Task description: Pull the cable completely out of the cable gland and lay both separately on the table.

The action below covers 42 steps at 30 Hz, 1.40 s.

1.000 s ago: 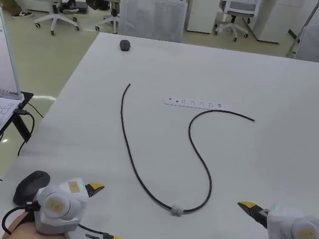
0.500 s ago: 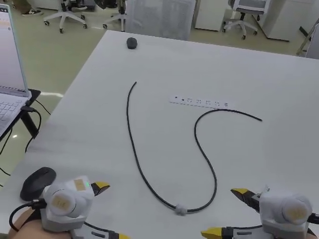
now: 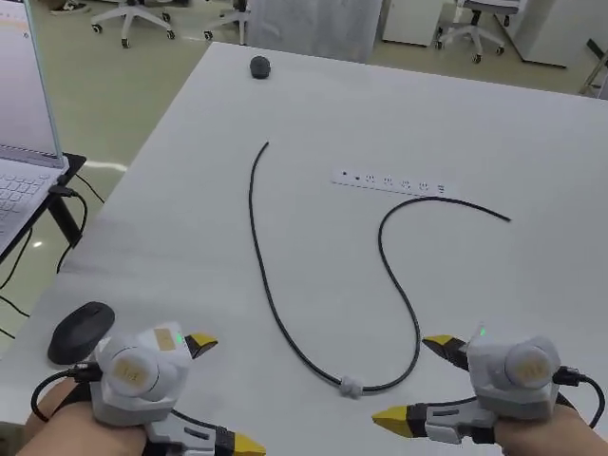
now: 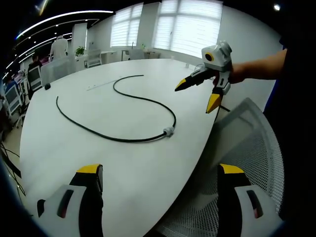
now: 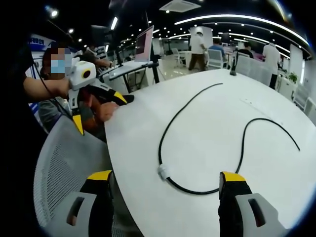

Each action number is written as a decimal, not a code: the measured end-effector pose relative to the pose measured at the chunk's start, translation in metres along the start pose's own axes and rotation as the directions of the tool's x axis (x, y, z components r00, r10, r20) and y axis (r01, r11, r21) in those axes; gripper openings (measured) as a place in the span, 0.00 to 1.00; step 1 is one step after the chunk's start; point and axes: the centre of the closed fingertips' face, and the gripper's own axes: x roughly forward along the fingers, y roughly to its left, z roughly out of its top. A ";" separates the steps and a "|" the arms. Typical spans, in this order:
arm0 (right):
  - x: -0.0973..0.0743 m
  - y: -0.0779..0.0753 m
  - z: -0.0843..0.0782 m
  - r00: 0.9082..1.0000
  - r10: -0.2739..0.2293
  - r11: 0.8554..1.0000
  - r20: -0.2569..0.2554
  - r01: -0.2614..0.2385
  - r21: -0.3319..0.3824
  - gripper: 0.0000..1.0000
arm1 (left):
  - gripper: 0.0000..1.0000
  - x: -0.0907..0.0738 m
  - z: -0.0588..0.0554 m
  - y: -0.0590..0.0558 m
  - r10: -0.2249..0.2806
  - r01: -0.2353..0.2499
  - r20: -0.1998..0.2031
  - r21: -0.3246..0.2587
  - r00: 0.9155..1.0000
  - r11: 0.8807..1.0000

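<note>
A black computer mouse sits at the near left edge of the white table. Just beside it, the left gripper hovers with its yellow-tipped jaws spread wide, holding nothing. The long black cable snakes across the tabletop, threaded through the small grey cable gland, which lies at its near bend between both grippers. The right gripper is likewise wide open and empty, near the gland but apart.

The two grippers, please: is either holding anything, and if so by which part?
Nothing is held. Left gripper and right gripper are both open; the cable with its gland lies untouched on the table.
</note>
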 end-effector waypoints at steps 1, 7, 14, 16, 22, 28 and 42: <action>0.002 0.000 0.000 1.000 0.002 1.000 -0.003 -0.002 -0.005 0.89 | 0.97 0.000 0.000 0.000 0.000 0.000 0.000 0.002 1.000 1.000; 0.011 -0.006 0.000 1.000 0.004 1.000 -0.023 -0.005 -0.020 0.87 | 0.97 -0.003 0.003 0.002 0.003 -0.003 0.017 -0.014 1.000 1.000; 0.024 -0.010 -0.004 0.998 0.004 0.999 -0.068 -0.007 -0.049 0.88 | 0.96 -0.004 0.003 0.004 0.009 -0.009 0.020 -0.019 1.000 1.000; 0.028 -0.009 -0.007 0.996 0.010 0.998 -0.086 -0.015 -0.057 0.87 | 0.96 -0.004 0.000 0.004 0.011 -0.011 0.013 -0.017 1.000 1.000; 0.040 -0.006 -0.015 0.987 0.023 0.990 -0.156 -0.044 -0.131 0.82 | 0.95 -0.003 0.000 0.003 0.004 -0.003 0.033 -0.036 0.999 0.999; 0.050 -0.004 -0.021 0.979 0.040 0.985 -0.200 -0.072 -0.159 0.76 | 0.94 0.001 -0.002 0.003 -0.002 0.003 0.030 -0.038 1.000 0.999; 0.067 -0.002 -0.036 0.952 0.084 0.966 -0.294 -0.149 -0.209 0.64 | 0.92 0.005 -0.004 -0.001 -0.030 0.031 0.025 -0.042 0.999 0.999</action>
